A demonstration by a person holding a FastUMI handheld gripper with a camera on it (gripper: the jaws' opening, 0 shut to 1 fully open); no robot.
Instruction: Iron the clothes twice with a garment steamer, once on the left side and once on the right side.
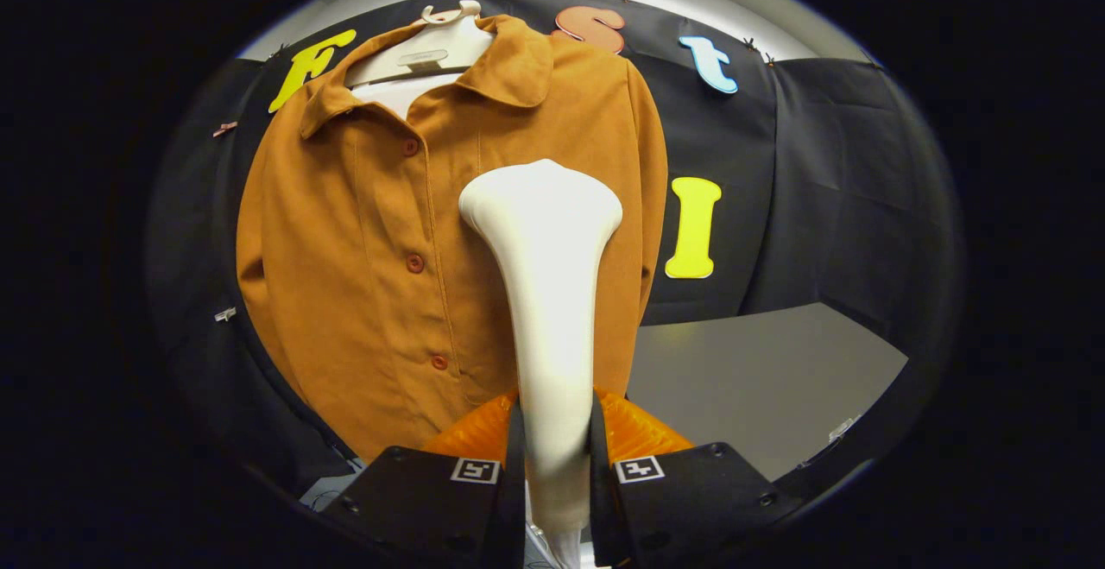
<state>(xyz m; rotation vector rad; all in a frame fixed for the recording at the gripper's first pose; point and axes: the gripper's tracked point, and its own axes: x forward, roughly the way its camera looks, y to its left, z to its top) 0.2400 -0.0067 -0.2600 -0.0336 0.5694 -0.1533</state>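
Observation:
A brown button-up shirt [363,232] hangs on a white hanger [432,49] against the black cloth wall, its collar open at the top. My gripper [557,457] is shut on the handle of a white garment steamer [544,293], both fingers pressing its narrow neck. The steamer's wide head rises beyond the fingers and lies over the shirt's right front panel, right of the button row. Whether the head touches the fabric I cannot tell.
A grey table [760,379] stretches to the right of the shirt, below the black cloth wall [829,180]. Small clips [225,314] pin the cloth to the left of the shirt.

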